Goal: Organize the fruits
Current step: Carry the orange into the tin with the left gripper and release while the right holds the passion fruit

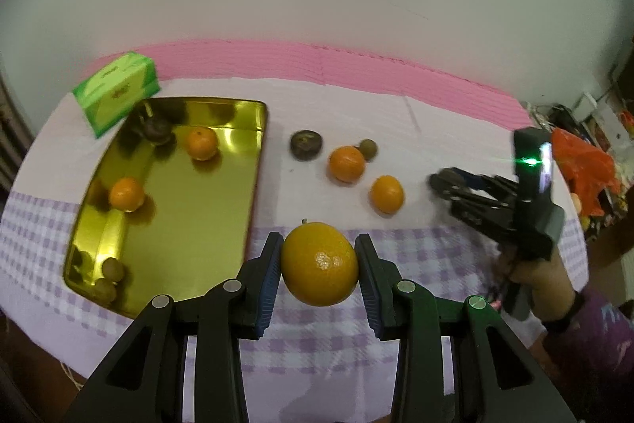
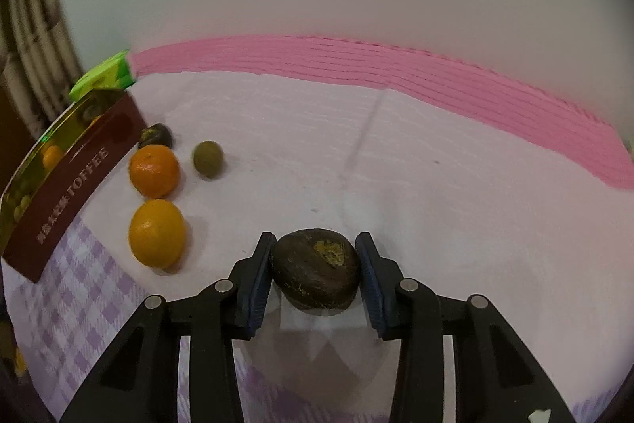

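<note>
Here the left gripper clamps a yellow-orange citrus just off the gold tray's four-o'clock corner, while the right gripper squeezes a dark brown fruit resting on the surface.

Your left gripper has an orange between its pads; the tray lies to its left with fruit in it; two oranges sit ahead on the cloth; your right gripper has a dark fruit between its pads.

"TOFFEE" stands on the gold tin's dark red side.
</note>
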Demonstrator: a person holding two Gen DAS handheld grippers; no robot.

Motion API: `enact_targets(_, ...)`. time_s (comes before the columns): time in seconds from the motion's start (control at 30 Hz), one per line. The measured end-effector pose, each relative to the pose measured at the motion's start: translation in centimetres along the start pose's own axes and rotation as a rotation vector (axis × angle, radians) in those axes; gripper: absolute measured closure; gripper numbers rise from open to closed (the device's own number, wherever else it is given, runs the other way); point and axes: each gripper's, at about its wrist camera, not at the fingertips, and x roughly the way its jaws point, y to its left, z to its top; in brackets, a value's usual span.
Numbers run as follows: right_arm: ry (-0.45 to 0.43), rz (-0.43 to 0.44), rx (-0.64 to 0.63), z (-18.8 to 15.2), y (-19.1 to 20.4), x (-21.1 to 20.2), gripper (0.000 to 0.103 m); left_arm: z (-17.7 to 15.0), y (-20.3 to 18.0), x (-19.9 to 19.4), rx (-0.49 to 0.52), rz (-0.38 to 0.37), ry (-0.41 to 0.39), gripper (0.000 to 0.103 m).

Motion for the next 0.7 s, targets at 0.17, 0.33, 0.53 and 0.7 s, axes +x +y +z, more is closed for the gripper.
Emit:
enact_targets(0.17, 0.016, -0.023, 0.051, 0.0, -0.9, 0.4, 0.065, 0.1, 0.7, -0.4, -0.005, 0.032, -0.025, 0.065)
enact_targets(0.33, 0.023, -0.047, 0.028, 0.2, -0.1, 0.9, 0.064, 0.1, 1.7, -0.7, -0.015, 0.062, -0.037, 0.065)
enact_targets(0.53, 0.024, -0.059, 0.019, 0.1, 0.0, 0.9, 0.064, 0.2, 3.3, -0.4, -0.031, 0.123, -0.044, 0.065)
enact_targets(0.7, 0.024, -0.059, 0.019, 0.1, 0.0, 0.9, 0.064, 0.1, 4.9, 0.4, -0.037, 0.190, -0.040, 0.065)
